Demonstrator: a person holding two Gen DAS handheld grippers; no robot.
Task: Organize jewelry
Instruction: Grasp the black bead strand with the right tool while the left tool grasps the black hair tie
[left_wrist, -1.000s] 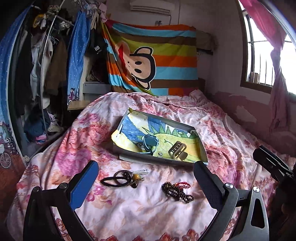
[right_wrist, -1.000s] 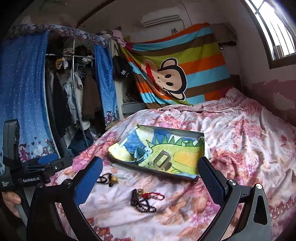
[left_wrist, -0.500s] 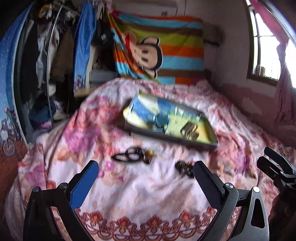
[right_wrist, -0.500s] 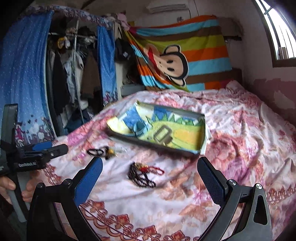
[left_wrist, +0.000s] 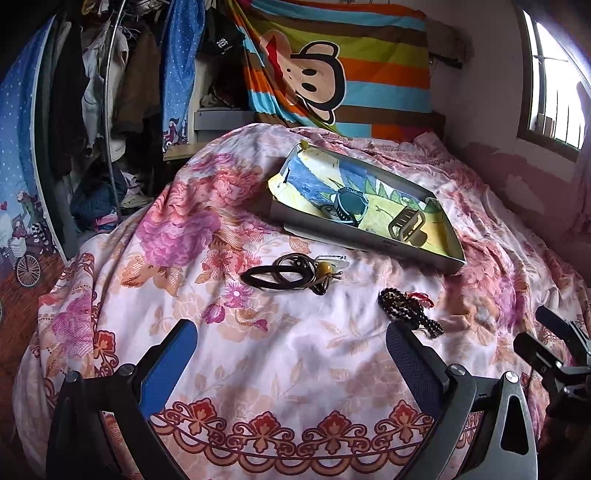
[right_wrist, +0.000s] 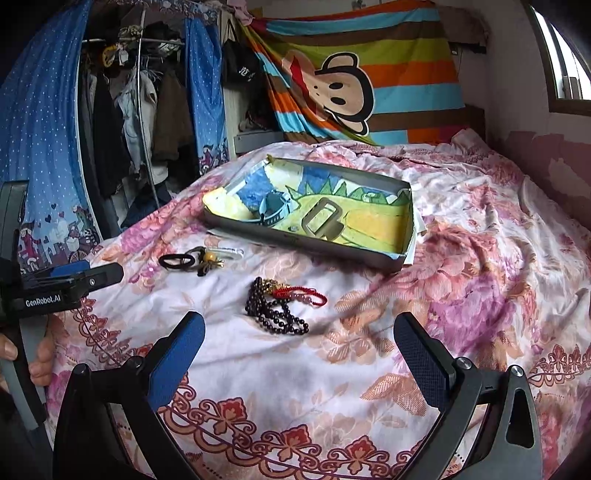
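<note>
1 tray (right_wrist: 400, 254); 1 bead bracelet (right_wrist: 275, 308)

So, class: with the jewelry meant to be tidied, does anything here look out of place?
Yes. The dark bead bracelet and the tangle of hair ties lie loose on the floral bedspread, outside the tray, which already holds two pieces.

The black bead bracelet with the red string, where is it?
The bead bracelet lies on the flowery bedspread, in front of the tray and to the right of the hair ties, right ahead of the open right gripper.
</note>
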